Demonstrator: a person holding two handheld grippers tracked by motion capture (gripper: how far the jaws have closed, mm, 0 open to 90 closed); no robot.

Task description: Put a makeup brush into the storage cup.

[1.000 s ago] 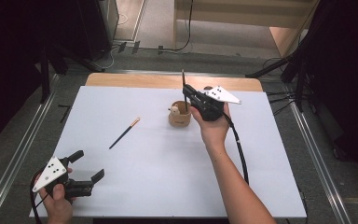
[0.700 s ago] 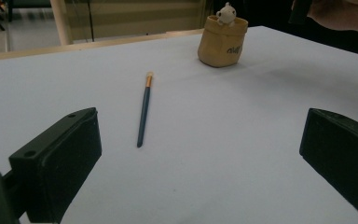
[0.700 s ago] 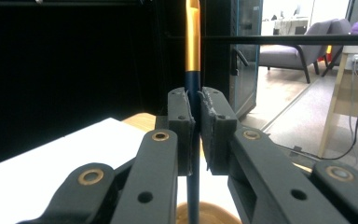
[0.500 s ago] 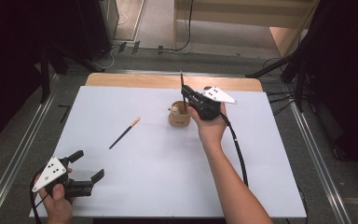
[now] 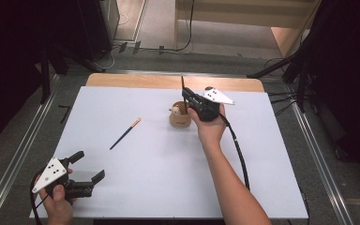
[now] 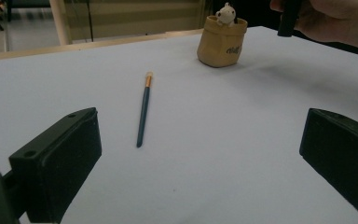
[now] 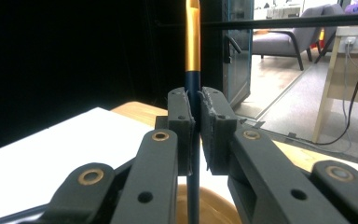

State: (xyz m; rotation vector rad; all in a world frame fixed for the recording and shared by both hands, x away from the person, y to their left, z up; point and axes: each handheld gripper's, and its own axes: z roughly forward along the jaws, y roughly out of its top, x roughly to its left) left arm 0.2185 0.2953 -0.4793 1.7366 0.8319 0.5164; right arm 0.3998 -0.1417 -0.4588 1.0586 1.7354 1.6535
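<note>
A small tan pot (image 5: 179, 120) with a white figurine (image 6: 224, 14) in it stands at the table's far middle. Just above it, my right gripper (image 5: 188, 97) is shut on a blue brush (image 7: 192, 46) with a gold ferrule, held upright, its lower end reaching down at the pot's (image 7: 216, 205) rim. A second blue brush (image 5: 125, 133) lies flat on the white table, left of the pot (image 6: 221, 44). My left gripper (image 5: 90, 165) rests at the near left corner, open, with nothing between its jaws and the lying brush (image 6: 143, 109) ahead of it.
The white tabletop (image 5: 159, 187) has a wooden strip (image 5: 131, 80) along its far edge. Metal rails (image 5: 23, 145) run along both sides of the table. The right gripper's cable (image 5: 238, 150) trails along the forearm.
My right gripper has sunk slightly with the upright brush, closer over the pot. The left gripper and the lying brush have stayed put.
</note>
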